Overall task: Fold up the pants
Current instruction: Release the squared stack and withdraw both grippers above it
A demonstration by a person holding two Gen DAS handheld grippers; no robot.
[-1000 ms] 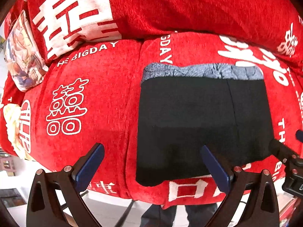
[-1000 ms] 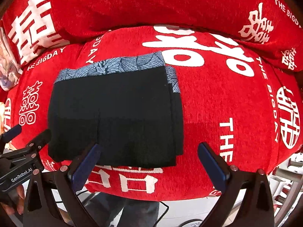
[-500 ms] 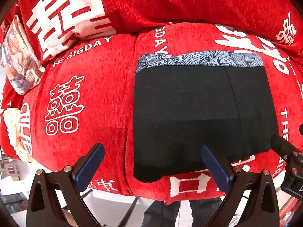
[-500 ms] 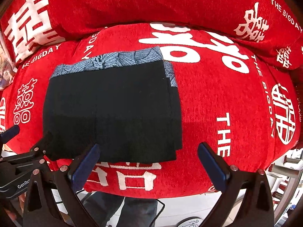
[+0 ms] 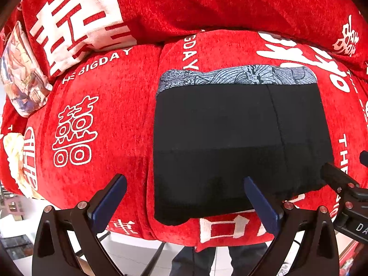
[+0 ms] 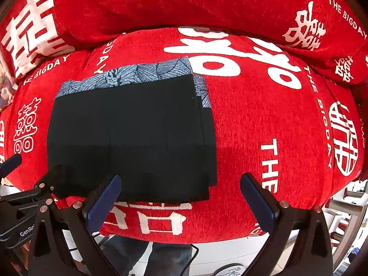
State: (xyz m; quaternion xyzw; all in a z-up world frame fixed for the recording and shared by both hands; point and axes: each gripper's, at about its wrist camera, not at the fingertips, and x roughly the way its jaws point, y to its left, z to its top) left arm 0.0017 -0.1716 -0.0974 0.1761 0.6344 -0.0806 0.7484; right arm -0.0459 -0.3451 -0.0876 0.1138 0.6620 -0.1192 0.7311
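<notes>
The black pants lie folded into a flat rectangle on the red sofa seat, with a grey-blue patterned waistband along the far edge. They also show in the right wrist view. My left gripper is open and empty, hovering at the pants' near left corner. My right gripper is open and empty, hovering at the pants' near right corner. Each gripper shows at the edge of the other's view.
The red sofa with white lettering has back cushions behind the pants. A printed pillow lies at the far left. The sofa's front edge drops to a light floor, where the person's legs show.
Both grippers have drawn back slightly toward the sofa's front edge. The pants have not moved.
</notes>
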